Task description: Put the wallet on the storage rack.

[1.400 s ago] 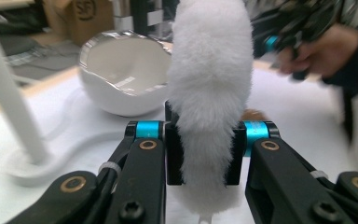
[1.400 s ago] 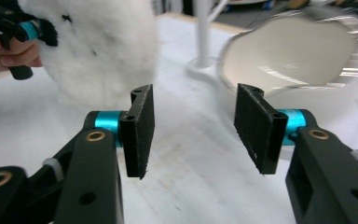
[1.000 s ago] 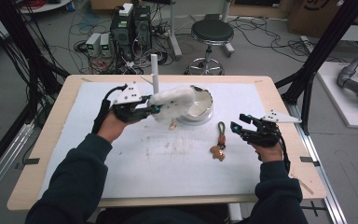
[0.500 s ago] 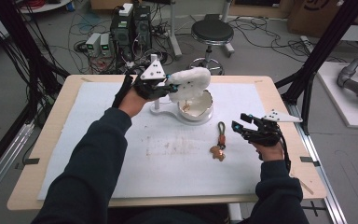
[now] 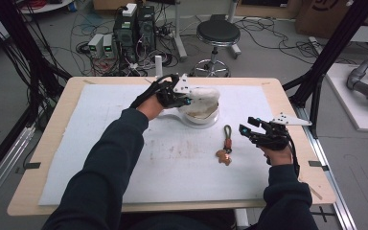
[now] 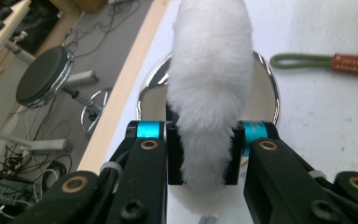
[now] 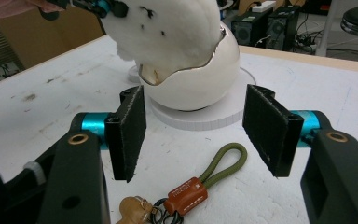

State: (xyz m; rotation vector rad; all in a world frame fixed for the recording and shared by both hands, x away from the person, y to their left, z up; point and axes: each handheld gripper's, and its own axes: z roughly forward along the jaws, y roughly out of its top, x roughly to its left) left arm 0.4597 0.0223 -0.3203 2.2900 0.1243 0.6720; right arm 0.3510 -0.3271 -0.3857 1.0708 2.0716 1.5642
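My left gripper (image 5: 188, 99) is shut on a white fluffy plush piece (image 5: 207, 93), which lies level above a white egg-shaped bowl (image 5: 199, 116) at the table's far middle. In the left gripper view the pads squeeze the plush piece (image 6: 209, 84) over the bowl's shiny rim (image 6: 272, 88). My right gripper (image 5: 245, 130) stands open at the right, low over the table. Its jaws frame the bowl (image 7: 200, 79) farther off, with the plush piece (image 7: 168, 28) above it. A keychain (image 7: 200, 182) with an olive loop and a brown tag lies just in front of them.
A white upright post (image 5: 158, 64) stands behind my left hand. The bowl sits on a round white base (image 7: 205, 119). A white mat (image 5: 100, 124) covers the wooden table. A black stool (image 5: 218, 31) and computer boxes (image 5: 134, 24) stand on the floor beyond the far edge.
My left hand has carried the plush piece to the right, from beside the post to above the bowl. The right hand and the keychain have stayed put.
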